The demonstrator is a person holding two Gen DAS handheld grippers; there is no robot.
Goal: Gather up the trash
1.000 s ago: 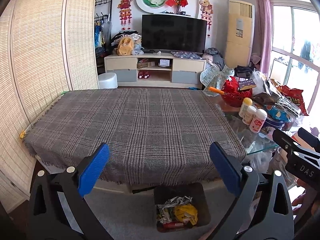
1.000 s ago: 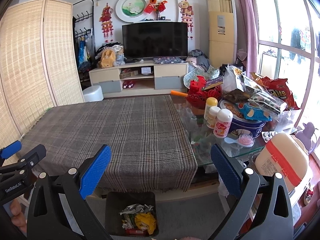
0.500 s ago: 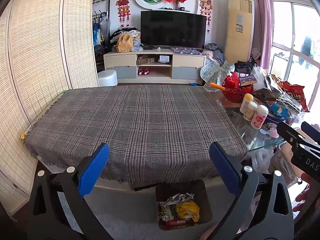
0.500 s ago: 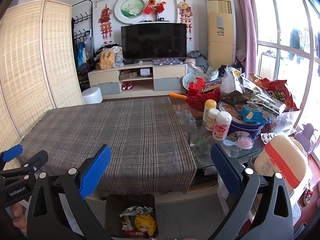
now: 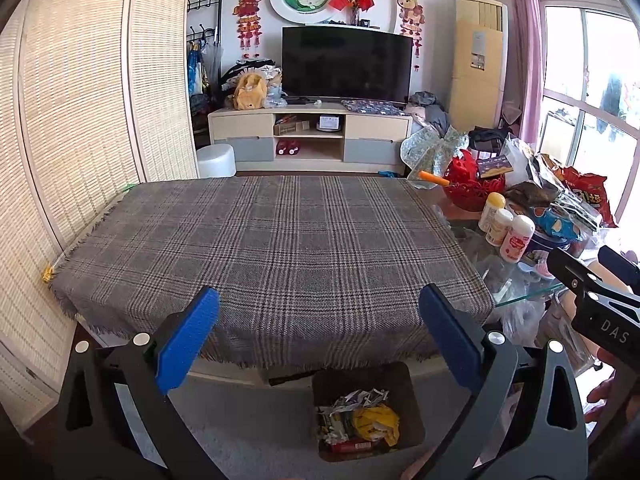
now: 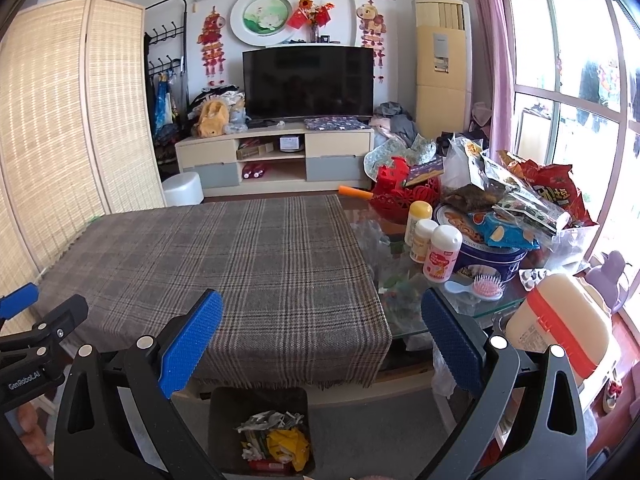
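Note:
A dark brown bin stands on the floor against the table's near edge. Crumpled paper and a yellow wrapper lie inside it. My left gripper hovers open above and before the bin, nothing between its blue pads. My right gripper is likewise open and empty, a little to the right of the bin. The plaid cloth on the table carries no loose items.
Snack bags, a blue tin, bottles and a red basket crowd the glass table end on the right. A cream container stands at lower right. Woven screens line the left.
Both grippers have drifted back and slightly upward from the table, so the bin and far room sit a bit lower in view. The jaws stayed wide apart throughout.

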